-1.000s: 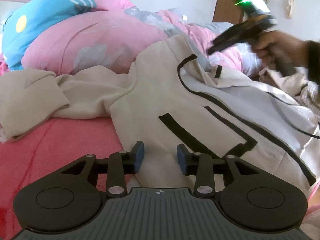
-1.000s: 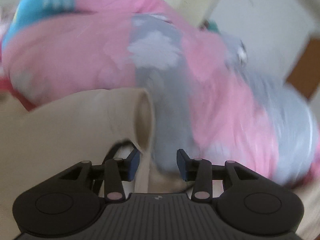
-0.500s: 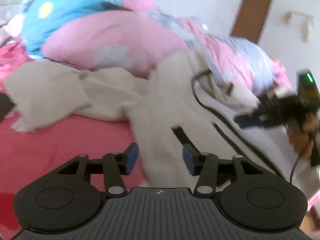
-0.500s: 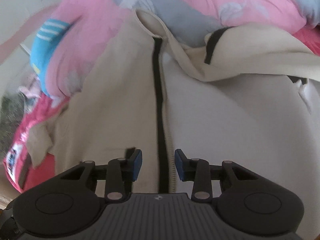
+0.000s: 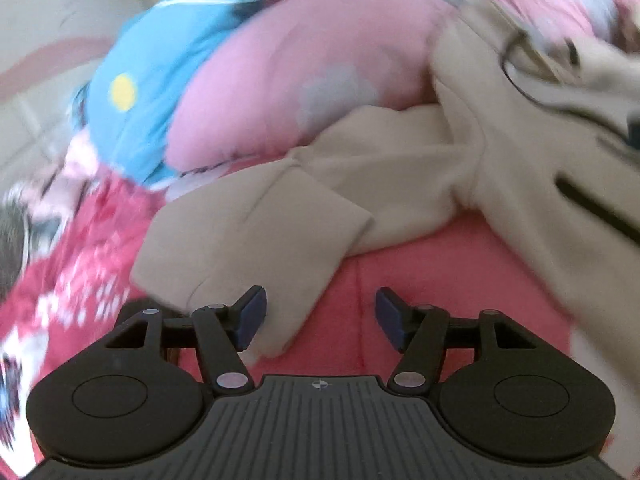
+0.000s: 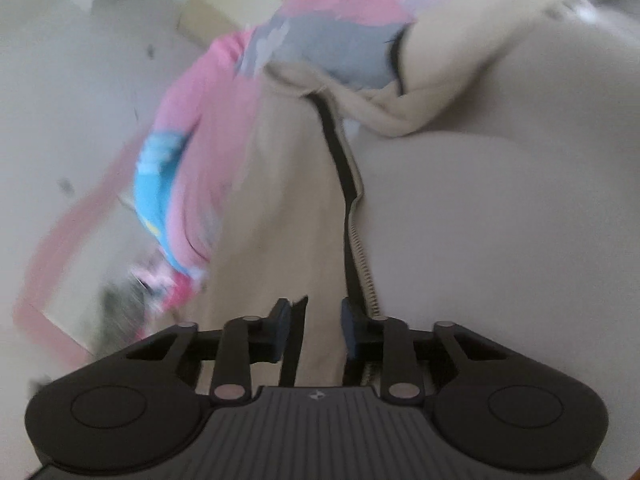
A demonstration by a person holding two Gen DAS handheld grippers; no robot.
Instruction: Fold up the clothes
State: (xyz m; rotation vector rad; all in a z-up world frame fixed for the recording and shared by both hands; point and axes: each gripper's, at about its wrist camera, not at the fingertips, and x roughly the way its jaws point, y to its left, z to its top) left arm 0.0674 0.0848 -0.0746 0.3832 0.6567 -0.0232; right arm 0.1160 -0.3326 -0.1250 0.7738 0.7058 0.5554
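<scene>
bed (image 5: 432, 264): red sheet, now showing between the left fingers, where the jacket body was a second ago.
jacket (image 6: 500, 208): cream, spread ahead of the right fingers; its sleeve (image 5: 256, 240) is just ahead of the left ones.
right gripper (image 6: 314, 320): came down to the front; jaws closing around the zipper edge (image 6: 360, 256), grip not sure.
left gripper (image 5: 318, 316): opening, empty; sleeve fold seems next.

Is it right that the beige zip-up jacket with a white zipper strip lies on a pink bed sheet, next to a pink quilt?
Not quite. The zipper strip on the beige zip-up jacket is black, not white, as the right wrist view shows. The rest holds: in the left wrist view the jacket's sleeve lies on the pink bed sheet, next to the pink quilt.
</scene>
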